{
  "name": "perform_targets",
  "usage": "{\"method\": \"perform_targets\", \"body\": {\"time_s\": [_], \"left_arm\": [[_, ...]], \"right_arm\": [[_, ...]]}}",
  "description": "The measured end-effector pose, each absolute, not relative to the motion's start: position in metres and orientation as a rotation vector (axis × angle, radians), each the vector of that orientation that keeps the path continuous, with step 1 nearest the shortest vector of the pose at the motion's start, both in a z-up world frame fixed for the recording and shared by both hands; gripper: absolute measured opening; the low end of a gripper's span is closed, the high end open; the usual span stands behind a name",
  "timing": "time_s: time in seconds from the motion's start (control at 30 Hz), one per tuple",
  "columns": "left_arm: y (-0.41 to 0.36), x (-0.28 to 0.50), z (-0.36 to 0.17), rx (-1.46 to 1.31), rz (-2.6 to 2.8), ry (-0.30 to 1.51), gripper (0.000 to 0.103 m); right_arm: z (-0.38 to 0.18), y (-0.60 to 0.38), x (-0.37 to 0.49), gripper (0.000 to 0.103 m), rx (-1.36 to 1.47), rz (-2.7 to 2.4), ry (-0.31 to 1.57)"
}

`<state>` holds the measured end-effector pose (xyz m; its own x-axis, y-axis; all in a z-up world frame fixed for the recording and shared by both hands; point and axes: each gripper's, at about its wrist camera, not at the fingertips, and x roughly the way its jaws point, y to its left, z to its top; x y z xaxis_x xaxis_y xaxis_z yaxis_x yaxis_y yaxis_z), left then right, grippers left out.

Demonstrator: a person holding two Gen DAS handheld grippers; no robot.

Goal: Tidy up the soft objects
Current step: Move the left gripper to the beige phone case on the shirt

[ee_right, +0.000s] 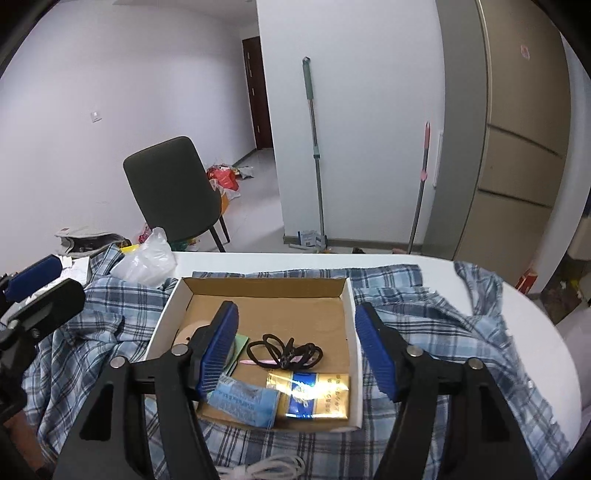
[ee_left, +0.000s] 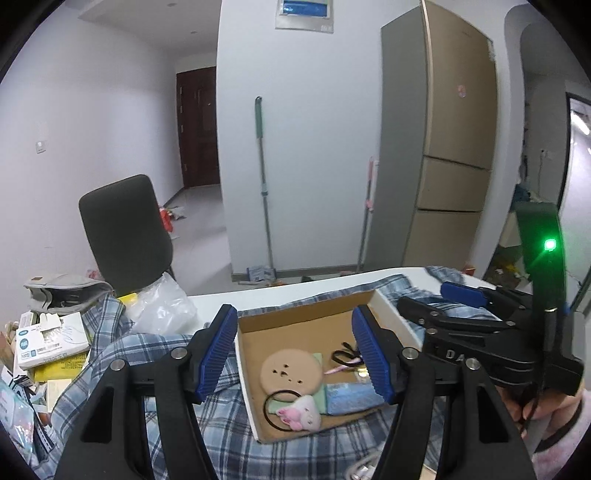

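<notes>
We hold the left gripper (ee_left: pixel 295 354) and right gripper (ee_right: pixel 295 350) open and empty above the cardboard box (ee_right: pixel 354 332), landmark on the plaid shirt (ee_right: pixel 443 332) over the desk (ee_right: pixel 535 332). Hair ties (ee_right: pixel 284 352) lie below the right gripper, nearer it; the tan pad (ee_left: pixel 290 371) is partly hidden.

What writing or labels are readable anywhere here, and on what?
"DA": white letters on the right gripper body, the rest hidden.
Gold and blue packet in the cardboard box: characters too blurred to read.
Light blue packet: print too small.
White boxes on the left pile: blurred.
Wall panel: unreadable.
</notes>
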<state>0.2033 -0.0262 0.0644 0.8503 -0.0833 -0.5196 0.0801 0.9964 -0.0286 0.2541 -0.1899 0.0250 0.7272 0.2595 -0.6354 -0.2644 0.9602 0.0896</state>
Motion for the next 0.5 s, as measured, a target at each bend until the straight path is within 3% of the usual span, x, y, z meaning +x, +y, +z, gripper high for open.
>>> {"method": "perform_targets", "body": {"time_s": [0.5], "left_arm": [[-0.022, 0.128, 0.085, -0.022, -0.1, 0.454, 0.066]], "right_arm": [[0.063, -0.206, 0.162, 0.072, -0.085, 0.315, 0.6]]}}
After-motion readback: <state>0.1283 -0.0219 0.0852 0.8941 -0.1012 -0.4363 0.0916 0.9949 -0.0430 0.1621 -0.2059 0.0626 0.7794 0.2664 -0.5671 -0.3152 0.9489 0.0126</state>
